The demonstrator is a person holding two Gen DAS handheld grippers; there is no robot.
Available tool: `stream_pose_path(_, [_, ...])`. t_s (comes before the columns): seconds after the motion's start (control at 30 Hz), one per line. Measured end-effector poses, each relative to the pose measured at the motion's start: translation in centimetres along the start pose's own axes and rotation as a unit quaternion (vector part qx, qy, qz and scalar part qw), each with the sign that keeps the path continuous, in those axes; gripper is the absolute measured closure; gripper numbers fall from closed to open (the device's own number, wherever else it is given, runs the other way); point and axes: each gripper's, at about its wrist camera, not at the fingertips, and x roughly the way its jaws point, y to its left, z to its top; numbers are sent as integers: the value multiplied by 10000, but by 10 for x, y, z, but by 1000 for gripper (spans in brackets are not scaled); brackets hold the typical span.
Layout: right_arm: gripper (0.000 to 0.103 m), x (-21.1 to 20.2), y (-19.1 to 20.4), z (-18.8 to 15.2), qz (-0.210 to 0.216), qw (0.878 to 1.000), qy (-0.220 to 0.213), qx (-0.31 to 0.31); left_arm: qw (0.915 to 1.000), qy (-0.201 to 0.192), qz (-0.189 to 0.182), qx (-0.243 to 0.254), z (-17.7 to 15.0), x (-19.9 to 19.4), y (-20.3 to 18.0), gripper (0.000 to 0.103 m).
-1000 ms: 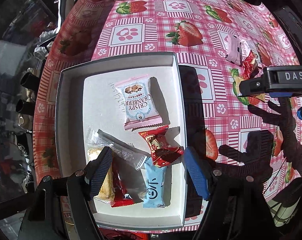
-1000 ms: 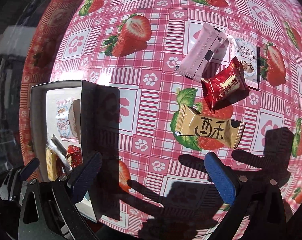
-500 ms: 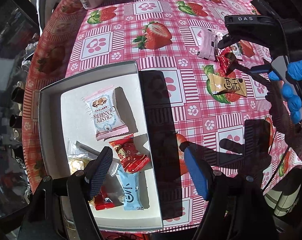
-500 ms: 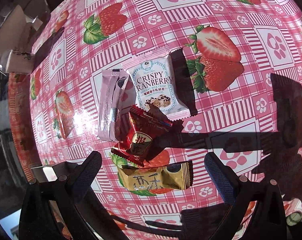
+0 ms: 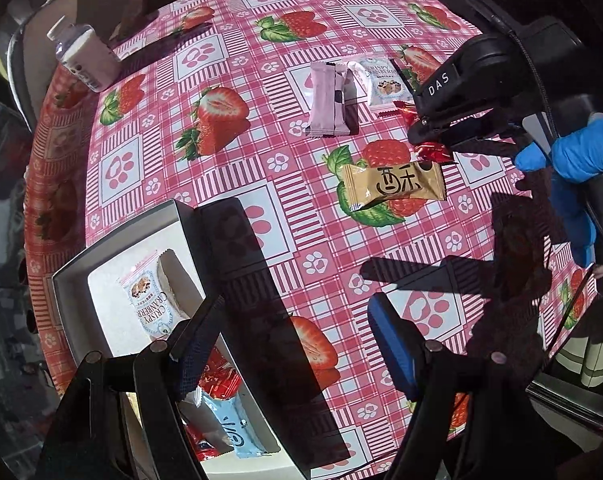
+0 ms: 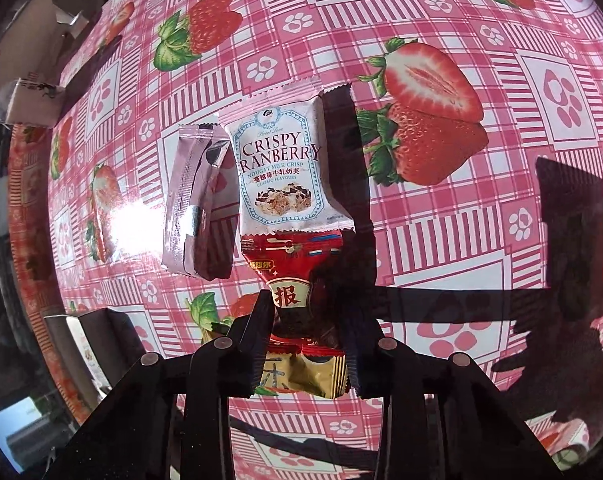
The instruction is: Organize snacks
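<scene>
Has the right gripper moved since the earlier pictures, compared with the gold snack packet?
Yes. The right gripper has come over the red candy beside the gold snack packet, and its jaws have just been closing on the candy.

Strawberry-print tablecloth (image 5: 237, 184) bears grey tray (image 5: 181, 220); gold packet (image 5: 393, 184), pink packet (image 5: 327, 100) and bottle (image 5: 85, 60) lie beyond the tray.

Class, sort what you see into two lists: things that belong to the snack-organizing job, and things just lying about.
Belongs to the job:
- red snack, clamped in the right gripper
- gold snack
- pink snack
- cranberry crisp packet
- white tray holding sorted snacks
- left gripper, open

Lying about:
- bottle
- strawberry tablecloth
</scene>
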Motion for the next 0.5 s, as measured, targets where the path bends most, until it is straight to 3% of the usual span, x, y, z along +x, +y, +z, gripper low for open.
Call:
stream_pose_path(0.13, [68,-7,-38,-10,-133,9999,-14,30,9998,-50,-60,178,29,10,-22,25])
stream_pose_path(0.33, [68,-11,-86,-37,-202,9997,45,140,9980,112,-291,-542,80,34,-30,25])
stream_pose_path(0.5, [68,-12,-107,-53,-133,9998,32,146,9996,164,240,68,111,63,-56,25])
